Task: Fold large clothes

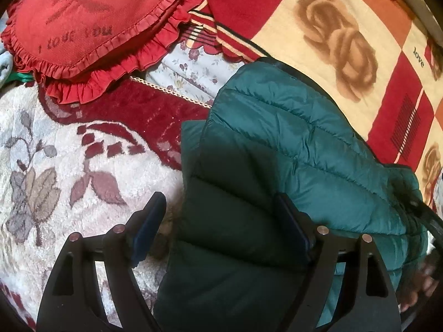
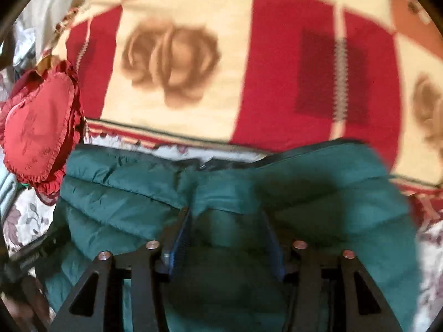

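Your left tongs stand released, straddling the green jacket's edge. Your right tongs are parted too, jacket between them. It lies on the bed beside the red cushion.

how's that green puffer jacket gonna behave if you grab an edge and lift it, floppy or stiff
Probably floppy: the green puffer jacket already drapes and creases over the blanket. Its shiny quilted shell looks slick, so a shallow pinch may slip. The puffy panels suggest it is light for its bulk and would likely spring back after a fold.
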Available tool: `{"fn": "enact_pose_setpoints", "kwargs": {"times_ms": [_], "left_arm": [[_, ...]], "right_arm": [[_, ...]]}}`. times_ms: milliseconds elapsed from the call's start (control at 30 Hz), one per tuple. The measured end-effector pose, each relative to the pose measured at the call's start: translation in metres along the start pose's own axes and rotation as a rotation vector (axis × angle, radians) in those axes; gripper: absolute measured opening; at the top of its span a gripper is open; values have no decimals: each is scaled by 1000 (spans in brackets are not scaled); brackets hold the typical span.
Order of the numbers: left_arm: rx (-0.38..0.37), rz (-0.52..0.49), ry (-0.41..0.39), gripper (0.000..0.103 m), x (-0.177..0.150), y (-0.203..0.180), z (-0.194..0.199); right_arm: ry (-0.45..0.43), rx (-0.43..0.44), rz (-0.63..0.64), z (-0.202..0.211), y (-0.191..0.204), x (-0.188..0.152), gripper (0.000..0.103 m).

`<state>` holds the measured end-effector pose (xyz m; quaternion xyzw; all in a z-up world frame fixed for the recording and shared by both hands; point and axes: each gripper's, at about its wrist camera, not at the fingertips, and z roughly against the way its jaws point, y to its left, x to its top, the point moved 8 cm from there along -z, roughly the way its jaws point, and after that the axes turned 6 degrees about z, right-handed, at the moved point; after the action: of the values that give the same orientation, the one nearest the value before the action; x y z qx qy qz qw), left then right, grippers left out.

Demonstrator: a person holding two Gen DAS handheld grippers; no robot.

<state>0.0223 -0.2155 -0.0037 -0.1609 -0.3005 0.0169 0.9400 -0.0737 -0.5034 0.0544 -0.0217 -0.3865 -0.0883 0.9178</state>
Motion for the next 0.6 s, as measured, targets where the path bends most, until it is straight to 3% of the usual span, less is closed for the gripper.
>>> {"fn": "enact_pose_setpoints", "kwargs": {"times_ms": [33, 67, 200, 300, 600], "left_arm": [[1, 2, -1, 82, 0, 0, 0], [3, 3, -3, 82, 0, 0, 0], [12, 1, -11, 82, -1, 0, 1], [6, 9, -2, 83, 0, 1, 0], [17, -12, -6, 86, 1, 0, -6]], "right_arm": [[-24, -52, 17, 13, -11, -1, 68], [-42, -89, 26, 21, -21, -2, 70], [-6, -209, -14, 24, -72, -13, 71], [62, -235, -67, 5, -99, -29, 71], [71, -232, -94, -26, -106, -42, 78]]}}
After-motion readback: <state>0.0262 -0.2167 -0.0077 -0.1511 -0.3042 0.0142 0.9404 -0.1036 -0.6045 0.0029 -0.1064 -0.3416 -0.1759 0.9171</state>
